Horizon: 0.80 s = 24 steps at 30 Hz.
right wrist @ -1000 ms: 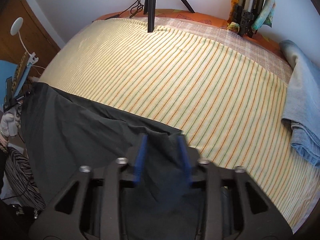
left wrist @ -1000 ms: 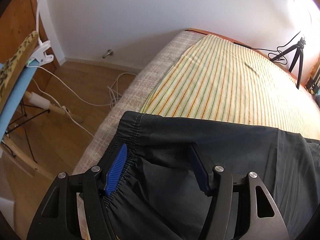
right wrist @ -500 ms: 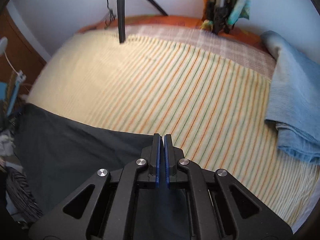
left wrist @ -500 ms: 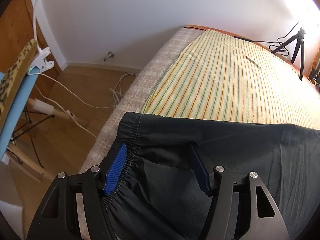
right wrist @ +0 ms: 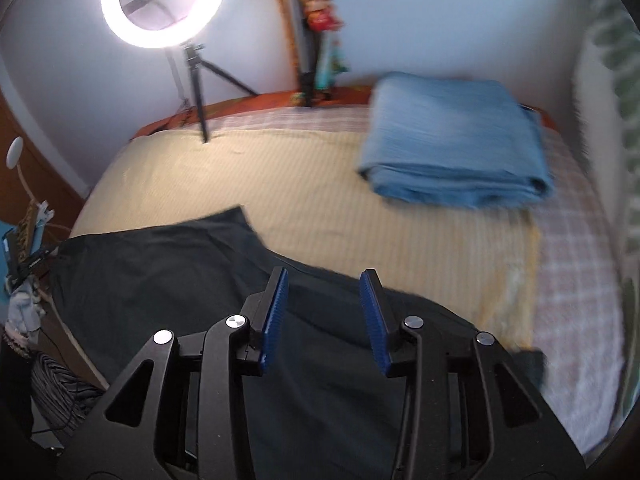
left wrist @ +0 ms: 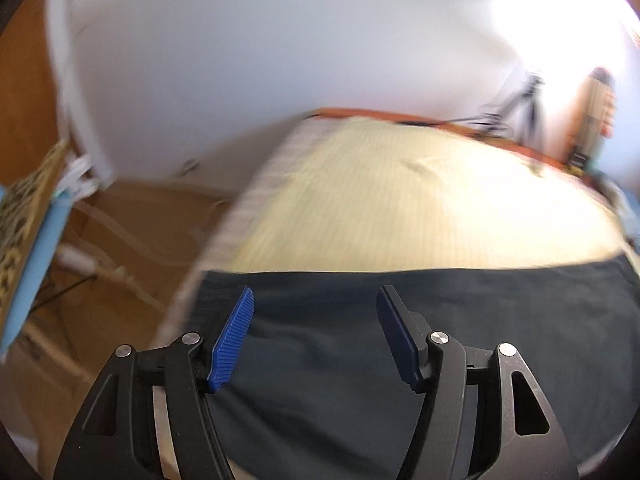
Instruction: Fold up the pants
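**Both grippers hanging open over the dark pants**

The pants [right wrist: 168, 280] are lying across the lower half of both frames on the striped sheet [right wrist: 320, 200]. The left gripper [left wrist: 314, 332] is hanging spread and empty — the right gripper [right wrist: 322, 312], jaws just opening, is gripping nothing. Folded blue cloth [right wrist: 456, 148] is sitting upper right.

Left black two-finger tongs with blue ribbed pads [left wrist: 316, 334]: jaws stand wide apart, nothing gripped, angled downward. Right black two-finger tongs with blue ribbed pads [right wrist: 324, 320]: jaws have just been opening, nothing pressed between them, angled steeply downward.
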Motion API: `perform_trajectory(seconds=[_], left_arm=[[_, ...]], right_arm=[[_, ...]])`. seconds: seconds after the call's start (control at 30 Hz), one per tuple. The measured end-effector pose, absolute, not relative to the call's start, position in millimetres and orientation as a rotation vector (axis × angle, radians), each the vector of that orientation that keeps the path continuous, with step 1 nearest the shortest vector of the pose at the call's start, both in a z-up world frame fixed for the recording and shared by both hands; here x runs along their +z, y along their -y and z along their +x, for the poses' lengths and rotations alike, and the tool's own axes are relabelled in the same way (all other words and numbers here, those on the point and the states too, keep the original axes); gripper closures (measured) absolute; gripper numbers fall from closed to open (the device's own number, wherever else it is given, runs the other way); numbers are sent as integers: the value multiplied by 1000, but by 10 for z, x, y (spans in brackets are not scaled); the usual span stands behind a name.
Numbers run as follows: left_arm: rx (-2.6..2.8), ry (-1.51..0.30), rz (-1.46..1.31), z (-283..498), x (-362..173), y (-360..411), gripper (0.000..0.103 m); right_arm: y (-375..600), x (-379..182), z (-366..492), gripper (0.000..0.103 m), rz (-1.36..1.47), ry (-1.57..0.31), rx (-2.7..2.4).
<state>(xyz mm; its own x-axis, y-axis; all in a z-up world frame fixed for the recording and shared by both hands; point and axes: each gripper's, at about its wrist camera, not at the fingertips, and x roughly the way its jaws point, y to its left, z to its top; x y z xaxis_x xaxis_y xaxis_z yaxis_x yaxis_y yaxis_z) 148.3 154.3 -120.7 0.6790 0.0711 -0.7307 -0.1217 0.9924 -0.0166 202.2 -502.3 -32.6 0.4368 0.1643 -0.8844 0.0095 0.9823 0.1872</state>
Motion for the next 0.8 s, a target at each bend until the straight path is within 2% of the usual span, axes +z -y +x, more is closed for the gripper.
perform_trajectory(seconds=[0.07,0.23,0.47,0.7,0.8], left_arm=[[22,-809,-44,1462,-1146,-1191,39],[-217,-825,-50,1422,-1069,-332,39],[-478,-914,-9,1282,-1147,774,39],[-492,-1004,70,1201,-1466,1175,39],[-462,-1031,65,1237,-1597,1143,40]], right_arm=[[5322,-339,1857,56,198,-1110,42],[5791,-439,1792,55,175,-1135,20],[5468,-847,2072,54,-10,-1238,240],[5067,-1248,2269,52,-193,-1302,413],[5119,-1322,2289,42,-213,-1328,434]])
